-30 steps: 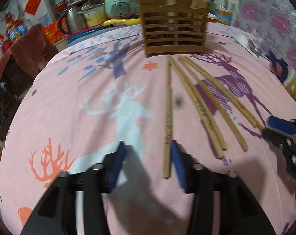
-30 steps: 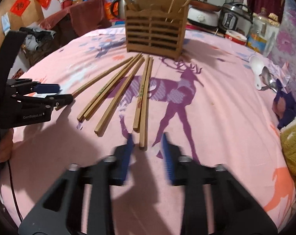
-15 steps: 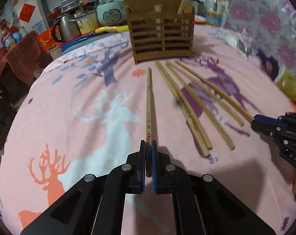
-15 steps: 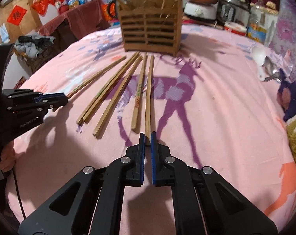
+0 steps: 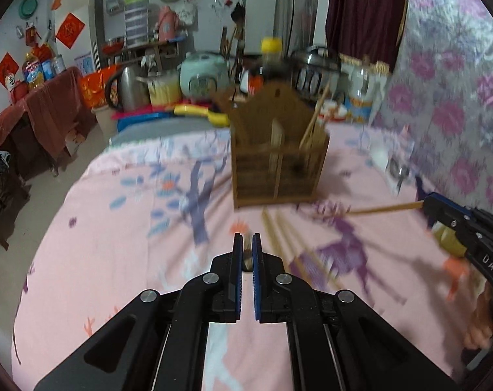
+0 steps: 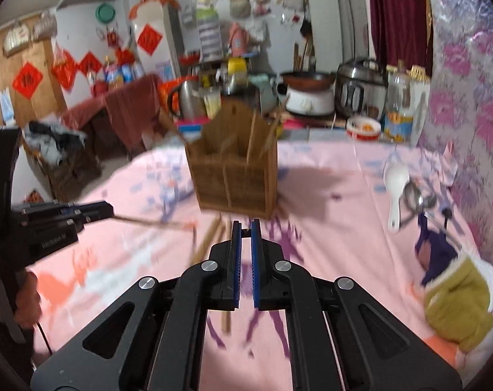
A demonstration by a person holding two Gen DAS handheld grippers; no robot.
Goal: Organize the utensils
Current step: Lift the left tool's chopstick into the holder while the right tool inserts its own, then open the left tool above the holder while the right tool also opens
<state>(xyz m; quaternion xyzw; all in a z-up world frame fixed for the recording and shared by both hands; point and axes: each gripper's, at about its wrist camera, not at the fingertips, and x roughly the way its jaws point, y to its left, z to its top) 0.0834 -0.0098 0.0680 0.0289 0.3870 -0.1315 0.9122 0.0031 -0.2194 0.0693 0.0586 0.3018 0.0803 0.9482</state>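
A brown slatted wooden utensil holder [image 5: 279, 159] stands on the pink deer-print tablecloth [image 5: 132, 234], with chopsticks sticking out of it; it also shows in the right wrist view [image 6: 235, 176]. My left gripper [image 5: 246, 244] is shut on a wooden chopstick [image 6: 148, 221], lifted off the cloth and pointing toward the holder. My right gripper [image 6: 246, 229] is shut on another chopstick [image 5: 383, 209], also lifted. Several loose chopsticks [image 5: 279, 231] lie on the cloth in front of the holder.
A white spoon [image 6: 394, 189] and metal spoons lie at the right of the table, near a purple cloth and a yellow cloth [image 6: 458, 299]. Rice cookers [image 5: 202, 76], a kettle and jars crowd the far edge behind the holder.
Both grippers closed on a chopstick each, then lifted them off the cloth and tilted up toward the holder. The views are now motion-blurred.
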